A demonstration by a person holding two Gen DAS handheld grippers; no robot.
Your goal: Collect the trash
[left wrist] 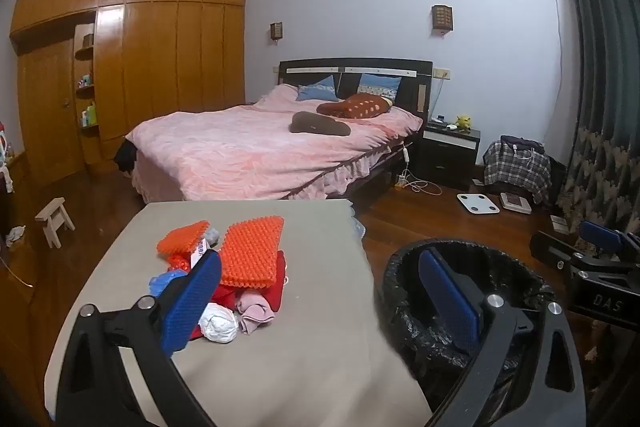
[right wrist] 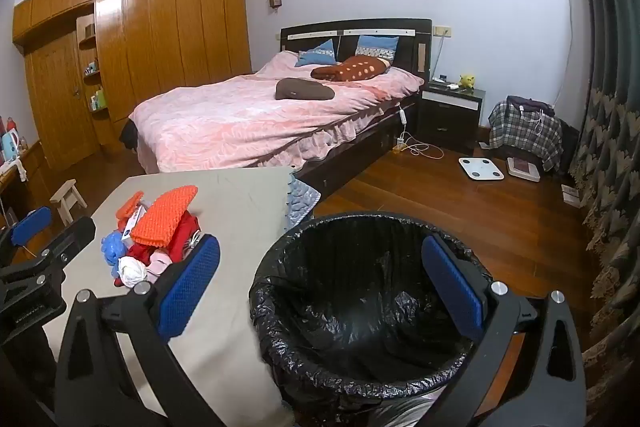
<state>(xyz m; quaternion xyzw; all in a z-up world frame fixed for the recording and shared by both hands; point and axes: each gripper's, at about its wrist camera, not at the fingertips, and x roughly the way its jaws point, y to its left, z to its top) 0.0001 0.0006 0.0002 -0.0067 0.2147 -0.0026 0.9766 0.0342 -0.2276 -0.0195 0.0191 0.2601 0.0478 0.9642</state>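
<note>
A pile of trash lies on the grey table [left wrist: 280,347]: orange bumpy foam pieces [left wrist: 250,253], red wrapping, a blue bag [left wrist: 162,281], a pink cloth [left wrist: 256,311] and a crumpled white wad [left wrist: 218,323]. The pile also shows in the right wrist view [right wrist: 160,235]. A bin with a black liner [right wrist: 360,307] stands right of the table; it looks empty. My left gripper [left wrist: 320,299] is open and empty, above the table's right edge. My right gripper [right wrist: 320,287] is open and empty, above the bin's mouth.
A bed with a pink cover [left wrist: 260,147] stands behind the table. A small wooden stool [left wrist: 54,221] is on the floor at left. A white scale [right wrist: 480,169] and a chair with plaid cloth [right wrist: 526,133] are at right. A curtain [right wrist: 612,147] hangs at the right edge.
</note>
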